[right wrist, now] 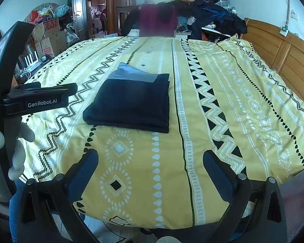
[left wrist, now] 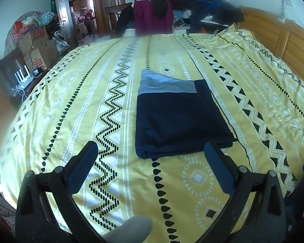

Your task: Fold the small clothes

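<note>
Both tongs, left (left wrist: 151, 149) and right (right wrist: 151, 158), gape wide, empty. The folded garment (left wrist: 178, 119), mid-bed (left wrist: 71, 105), looks soft and light; pinch a near corner.

Black-framed left tongs (left wrist: 151, 148) and right tongs (right wrist: 151, 157) carry dark blue finger pads (right wrist: 218, 174) and silver pivot screws (right wrist: 241, 175); white "GenRobot.AI" lettering (right wrist: 42, 103) marks one body, gripped by a pale-gloved hand (right wrist: 18, 154) above blue jeans (right wrist: 15, 206).

Cluttered home bedroom: bed (left wrist: 71, 105), wardrobe (right wrist: 127, 0).
</note>
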